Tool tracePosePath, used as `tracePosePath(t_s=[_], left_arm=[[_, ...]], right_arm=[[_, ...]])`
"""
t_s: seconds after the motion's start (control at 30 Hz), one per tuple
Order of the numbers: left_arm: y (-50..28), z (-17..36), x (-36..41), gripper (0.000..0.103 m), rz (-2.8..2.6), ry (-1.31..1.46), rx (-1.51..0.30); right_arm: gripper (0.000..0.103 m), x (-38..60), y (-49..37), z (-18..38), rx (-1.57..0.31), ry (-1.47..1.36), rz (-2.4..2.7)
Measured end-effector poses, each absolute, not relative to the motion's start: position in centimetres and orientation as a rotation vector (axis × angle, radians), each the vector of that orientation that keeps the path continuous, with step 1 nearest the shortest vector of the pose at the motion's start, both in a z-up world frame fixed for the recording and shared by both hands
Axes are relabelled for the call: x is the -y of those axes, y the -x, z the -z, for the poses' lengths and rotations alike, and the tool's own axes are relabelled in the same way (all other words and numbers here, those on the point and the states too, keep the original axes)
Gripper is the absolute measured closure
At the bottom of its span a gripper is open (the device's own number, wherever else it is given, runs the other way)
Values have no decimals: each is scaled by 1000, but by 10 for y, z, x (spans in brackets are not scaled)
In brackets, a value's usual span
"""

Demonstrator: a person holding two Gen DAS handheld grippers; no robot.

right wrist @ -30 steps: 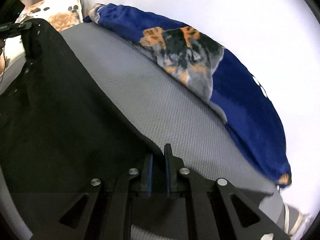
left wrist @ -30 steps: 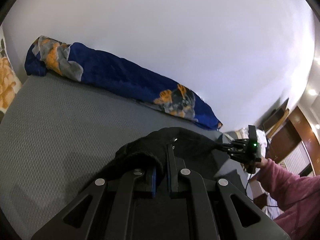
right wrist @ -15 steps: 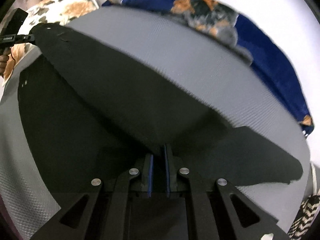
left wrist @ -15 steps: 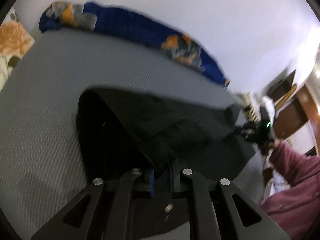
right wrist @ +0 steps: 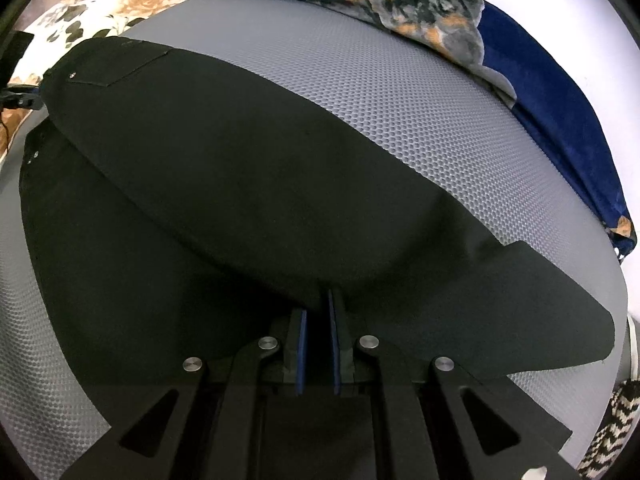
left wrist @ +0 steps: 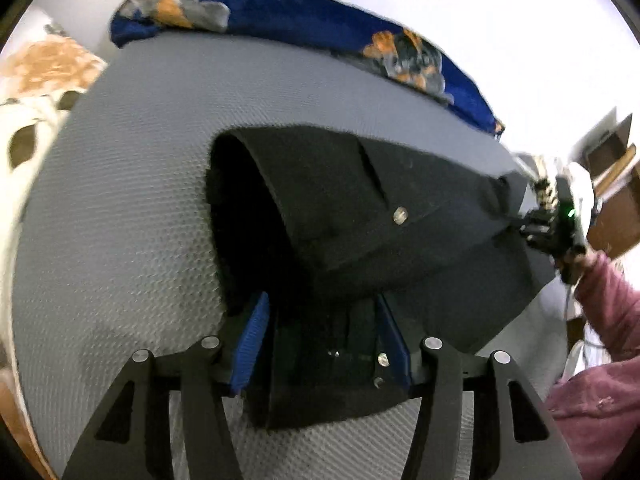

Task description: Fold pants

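Black pants (left wrist: pixel 360 216) lie folded over themselves on a grey textured mattress (left wrist: pixel 132 200). In the left wrist view my left gripper (left wrist: pixel 320 320) is open, its blue pads (left wrist: pixel 256 332) spread apart over the waistband end with the snap button. In the right wrist view my right gripper (right wrist: pixel 318 320) is shut on the pants (right wrist: pixel 224 184) at the folded edge, holding it just above the lower layer. The right gripper also shows far right in the left wrist view (left wrist: pixel 552 224). One leg end (right wrist: pixel 560 320) sticks out to the right.
A blue blanket with orange and grey print (right wrist: pixel 520 52) lies bunched along the mattress's far edge by the white wall. A floral pillow (right wrist: pixel 104 4) sits at the far left. A zebra-print cloth (right wrist: pixel 612 428) is off the right edge. Brown furniture (left wrist: pixel 612 200) stands beyond.
Both grippers lowered the lifted half of the pants down over the other half. My left gripper has opened and let go of the waistband. The right stays shut.
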State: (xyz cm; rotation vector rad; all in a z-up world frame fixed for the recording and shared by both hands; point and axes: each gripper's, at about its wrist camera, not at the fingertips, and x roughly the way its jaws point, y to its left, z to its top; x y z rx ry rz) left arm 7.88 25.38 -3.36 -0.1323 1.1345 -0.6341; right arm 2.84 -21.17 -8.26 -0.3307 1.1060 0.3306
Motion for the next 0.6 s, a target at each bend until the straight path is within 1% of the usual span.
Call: tracePosePath(t_s=[0.17,0.37,0.6], left_arm=[[-63,21,-267,48,590,372,-1133],[-64,53,-248,48,532,553,-1238],[-82,80,-258,49,435,835,-1215]], right_arm=[[95,213,-28,83,-1095,322,-333],[95,215,-26,83,-1081,317,-338],[95,214,-26,83,-1072,331,-336]])
